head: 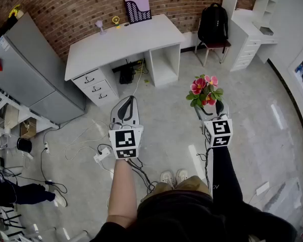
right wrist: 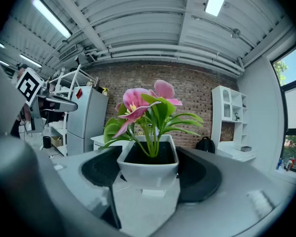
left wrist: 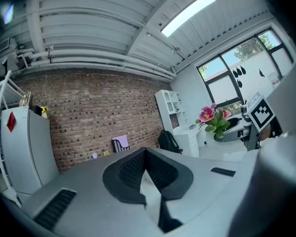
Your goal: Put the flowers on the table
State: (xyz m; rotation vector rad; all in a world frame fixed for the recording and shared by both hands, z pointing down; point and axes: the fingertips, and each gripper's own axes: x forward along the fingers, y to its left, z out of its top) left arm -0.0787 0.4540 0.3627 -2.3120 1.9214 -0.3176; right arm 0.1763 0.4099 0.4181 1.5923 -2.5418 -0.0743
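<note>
Flowers [right wrist: 147, 107]: pink blooms in a white pot [right wrist: 148, 171], carried above the floor [head: 169, 117], well apart from the table's front edge.
Right gripper [head: 208, 110]: flowers grasped, jaws pressed to the pot's sides.
Left gripper [head: 128, 103]: jaws closed together, nothing held.
Table [head: 126, 43]: white, set against the brick wall [head: 81, 9].

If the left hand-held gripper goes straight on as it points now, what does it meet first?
Most likely the white desk: the left hand-held gripper points level toward it, and the space between looks free. Whether it hits the front or clears the top is unclear.
</note>
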